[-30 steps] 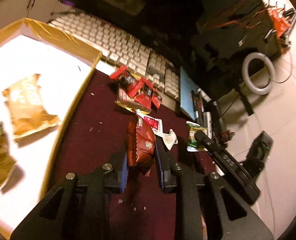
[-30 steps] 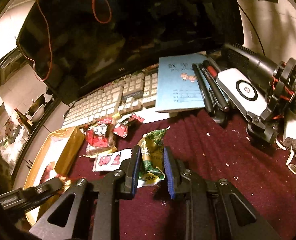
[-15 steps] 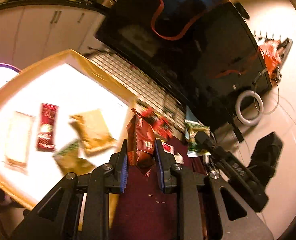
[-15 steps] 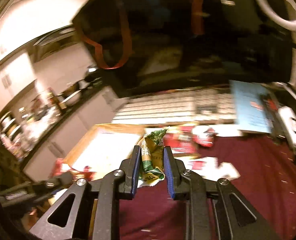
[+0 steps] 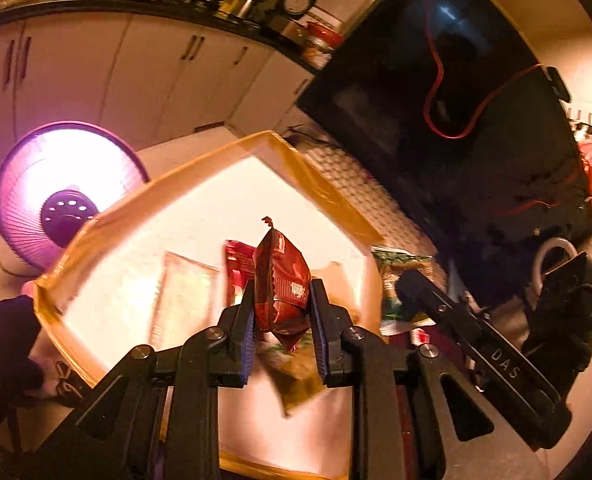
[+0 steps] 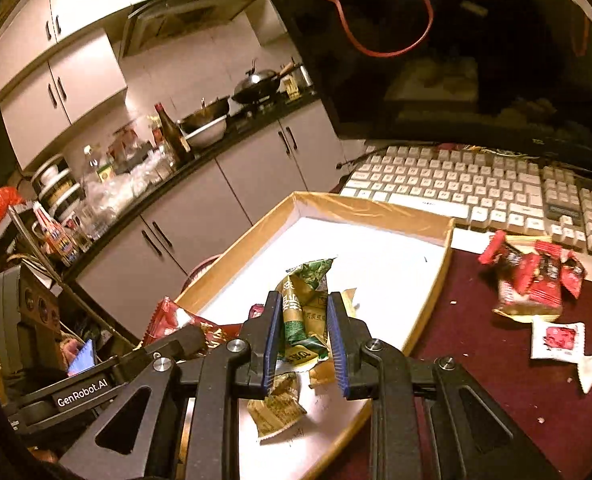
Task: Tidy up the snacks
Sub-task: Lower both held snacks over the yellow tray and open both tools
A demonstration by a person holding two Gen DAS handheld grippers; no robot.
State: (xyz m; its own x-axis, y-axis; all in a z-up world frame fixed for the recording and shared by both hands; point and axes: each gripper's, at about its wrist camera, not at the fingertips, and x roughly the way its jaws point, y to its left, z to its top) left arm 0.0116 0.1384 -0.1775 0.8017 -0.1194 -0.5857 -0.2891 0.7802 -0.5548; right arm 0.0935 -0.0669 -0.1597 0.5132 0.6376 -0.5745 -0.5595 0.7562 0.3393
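I am holding a red packet (image 5: 282,284) clenched between the jaws of the left gripper (image 5: 283,312), and a green packet (image 6: 305,312) clenched between the jaws of the right gripper (image 6: 305,336). Both packets are hanging above the tray (image 6: 376,206), not touching its floor.

The left view is blurring the tray's contents: beyond the jaws I am making out a pale flat packet (image 5: 184,300) to the left and another red packet (image 5: 236,264) just behind the one I am gripping. Below the jaws a gold packet (image 5: 296,380) is lying on the tray floor. To the right of these jaws the right gripper (image 5: 408,284) is showing with its green packet (image 5: 404,276). Only this view is showing the glowing heater (image 5: 68,188) far left, beyond the tray.

The right view is sharper. It is showing the tray's white floor lying bare ahead of the jaws, and a gold packet (image 6: 276,404) under them. Left of the jaws the left gripper (image 6: 184,338) is reaching in with its red packet (image 6: 172,316). Right of the jaws, off the tray, a pile of red snacks (image 6: 532,280) and a white sachet (image 6: 558,338) are lying on the maroon cloth (image 6: 496,380). The keyboard (image 6: 476,188) is sitting just beyond the tray's far rim, under the dark monitor (image 6: 476,40). Kitchen cabinets (image 6: 216,200) and a cluttered counter (image 6: 156,148) are filling the room behind.

The tray's right rim is passing just right of the right jaws; the two grippers are working close together.
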